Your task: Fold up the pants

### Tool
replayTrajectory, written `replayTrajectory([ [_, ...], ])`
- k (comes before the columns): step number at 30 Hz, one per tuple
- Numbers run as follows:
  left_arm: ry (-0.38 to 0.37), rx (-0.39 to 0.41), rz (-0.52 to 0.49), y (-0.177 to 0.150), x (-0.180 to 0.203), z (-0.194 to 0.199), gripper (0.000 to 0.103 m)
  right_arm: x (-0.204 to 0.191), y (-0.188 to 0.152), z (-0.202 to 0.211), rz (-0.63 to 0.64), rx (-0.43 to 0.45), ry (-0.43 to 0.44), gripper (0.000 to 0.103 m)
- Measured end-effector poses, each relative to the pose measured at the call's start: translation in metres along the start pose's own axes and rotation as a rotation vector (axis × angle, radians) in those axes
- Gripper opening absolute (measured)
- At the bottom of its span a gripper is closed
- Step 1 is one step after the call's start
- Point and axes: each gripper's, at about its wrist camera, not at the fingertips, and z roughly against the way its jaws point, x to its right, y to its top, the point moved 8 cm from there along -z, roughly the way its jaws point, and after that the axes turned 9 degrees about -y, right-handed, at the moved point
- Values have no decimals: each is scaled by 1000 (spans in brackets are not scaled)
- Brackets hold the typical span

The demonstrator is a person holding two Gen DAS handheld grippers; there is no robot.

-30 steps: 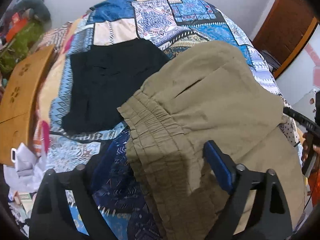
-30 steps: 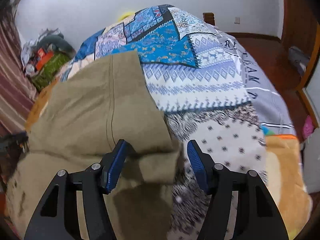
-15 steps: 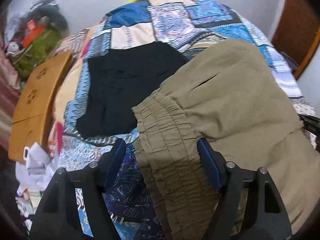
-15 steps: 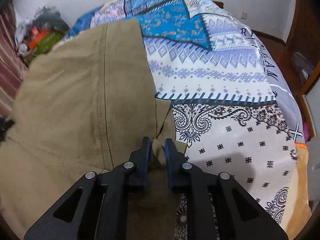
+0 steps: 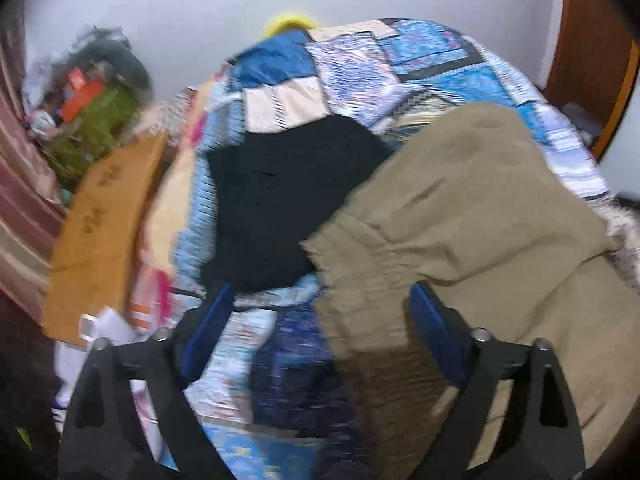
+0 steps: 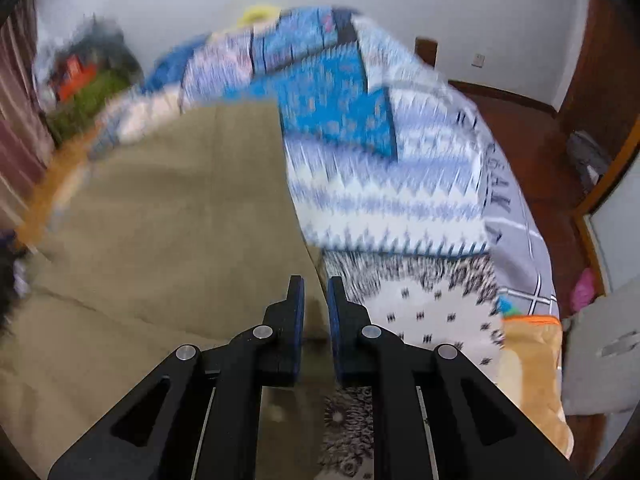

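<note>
Left gripper (image 5: 316, 328): standing wide apart, holding nothing, its blue pads (image 5: 430, 330) bracketing the gathered waistband (image 5: 360, 300) of the khaki pants (image 5: 472, 208). Waistband edge is lying between the jaws and running away from them; the right-hand pad is sitting over the cloth, the left-hand one over bare patchwork quilt (image 5: 360, 60). Contact cannot be told through the blur.

Black garment (image 5: 280, 200): lying flat on the quilt just beyond and left of the waistband, apparently touching it at one corner.

Wooden board (image 5: 100, 220): lying at the bed's left edge, well apart from the pants.

Khaki pants, seen from the right wrist (image 6: 160, 220): spreading left and ahead of that gripper, long axis running across the bed from one gripper toward the other.

Right gripper (image 6: 316, 312): nearly closed, a narrow gap showing at the tips, at the pants' right-hand edge; cloth is darkening the space lower between the pads, so a pinch seems likely.

Judgement: the left gripper needs only to close on the waistband.
</note>
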Motion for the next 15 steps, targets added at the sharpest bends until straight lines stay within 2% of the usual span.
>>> replayTrajectory([
  [3, 55, 9, -3, 9, -19, 0, 95, 0, 25, 31, -25, 86, 30, 25],
  [5, 67, -4, 25, 16, -34, -7, 95, -4, 41, 44, -22, 134, 40, 44],
  [8, 92, -28, 84, 23, -53, -21, 96, -22, 66, 48, -13, 176, 89, 53],
  [10, 84, -39, 102, 29, -60, -35, 96, -29, 77, 40, -13, 192, 88, 59],
  [12, 68, -54, 102, 32, -61, -46, 96, -35, 88, 23, -7, 186, 83, 60],
  [15, 2, -93, 115, 33, -54, -69, 96, -44, 105, -3, -9, 160, 84, 60],
])
